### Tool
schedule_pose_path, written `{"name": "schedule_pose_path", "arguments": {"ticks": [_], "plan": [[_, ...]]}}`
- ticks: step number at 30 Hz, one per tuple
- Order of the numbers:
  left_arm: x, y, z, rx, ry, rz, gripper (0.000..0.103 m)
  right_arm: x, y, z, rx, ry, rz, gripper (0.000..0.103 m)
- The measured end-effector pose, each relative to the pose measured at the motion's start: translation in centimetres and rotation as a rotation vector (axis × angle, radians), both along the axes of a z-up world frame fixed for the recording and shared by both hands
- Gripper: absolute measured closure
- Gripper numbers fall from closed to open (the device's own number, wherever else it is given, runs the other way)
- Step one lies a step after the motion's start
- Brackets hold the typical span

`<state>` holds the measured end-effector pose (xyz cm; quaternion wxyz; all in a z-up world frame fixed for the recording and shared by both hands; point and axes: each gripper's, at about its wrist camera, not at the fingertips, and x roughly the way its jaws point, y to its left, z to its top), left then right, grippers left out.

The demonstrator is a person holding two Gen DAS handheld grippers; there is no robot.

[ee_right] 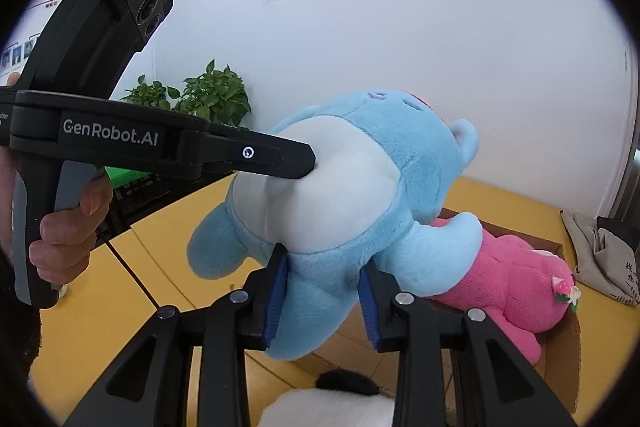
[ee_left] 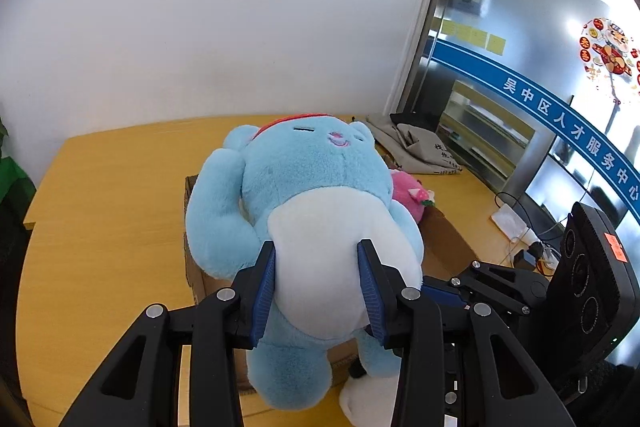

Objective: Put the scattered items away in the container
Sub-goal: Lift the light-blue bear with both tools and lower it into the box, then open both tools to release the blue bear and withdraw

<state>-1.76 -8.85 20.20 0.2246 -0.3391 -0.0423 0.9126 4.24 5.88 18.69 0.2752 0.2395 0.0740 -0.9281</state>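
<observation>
A large blue plush toy (ee_left: 304,195) with a white belly hangs over an open cardboard box (ee_left: 444,239). My left gripper (ee_left: 318,267) is shut on its white belly. My right gripper (ee_right: 324,279) is shut on the same blue plush (ee_right: 360,187) at its lower side, near a leg. The left gripper also shows in the right wrist view (ee_right: 296,159), pressed into the belly. A pink plush (ee_right: 508,291) lies inside the box (ee_right: 560,347); it also shows in the left wrist view (ee_left: 408,195). A white and black plush (ee_right: 336,403) lies below, partly hidden.
The box stands on a yellow wooden table (ee_left: 100,227). A grey cloth bag (ee_left: 420,147) lies at the table's back right by a glass partition. Cables and a charger (ee_left: 524,251) lie at the right. Green plants (ee_right: 200,95) stand by the white wall.
</observation>
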Motion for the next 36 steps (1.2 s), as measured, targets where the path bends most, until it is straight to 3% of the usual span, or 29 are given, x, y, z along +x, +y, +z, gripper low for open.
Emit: {"name": "schedule_pose_path", "arguments": {"ticks": [3,7,9,14,18,19,21,25,30,33,36], "plan": [[-3.9,-0.1,-3.5,-0.004,-0.074,0.015,0.061,-3.3,-0.1,-2.9,0.005,-0.093,-0.011,0.071],[-7.8,-1.4,-9.2,0.01,-0.185,0.04,0.061,-7.7,-1.1,-7.0,0.033,-0.289,-0.004,0.071],[-8.3,-1.9,-11.1,0.026,-0.22,0.035,0.059,-9.7,-1.7,-8.8,0.066,-0.39,0.004,0.07],[-6.5,-2.1,-13.5,-0.035,-0.217,0.032,0.058,-11.9,-4.0,-12.3,0.199,-0.589,0.071,0.069],[-5.3,-3.4,-14.0,0.022,-0.222,0.048,0.058,-11.2,-5.0,-13.1,0.239,-0.62,0.099,0.063],[-5.0,-3.5,-14.1,0.026,-0.224,0.05,0.056,-11.2,-5.0,-13.3,0.241,-0.628,0.103,0.058],[-4.6,-3.5,-14.1,0.023,-0.232,0.059,0.051,-10.9,-4.7,-13.3,0.23,-0.638,0.103,0.057],[-3.6,-3.2,-14.3,0.003,-0.247,0.078,0.045,-9.2,-2.6,-10.4,0.166,-0.546,0.025,0.027],[-0.7,-2.0,-14.1,-0.081,-0.222,0.104,0.047,-6.7,2.0,-7.7,0.126,-0.417,-0.104,0.025],[0.7,-1.7,-14.6,-0.097,-0.242,0.096,0.047,-6.8,6.1,-8.7,0.127,-0.461,-0.219,0.025],[1.9,-1.2,-14.7,-0.107,-0.228,0.102,0.047,-6.6,10.6,-11.4,0.149,-0.576,-0.33,0.025]]}}
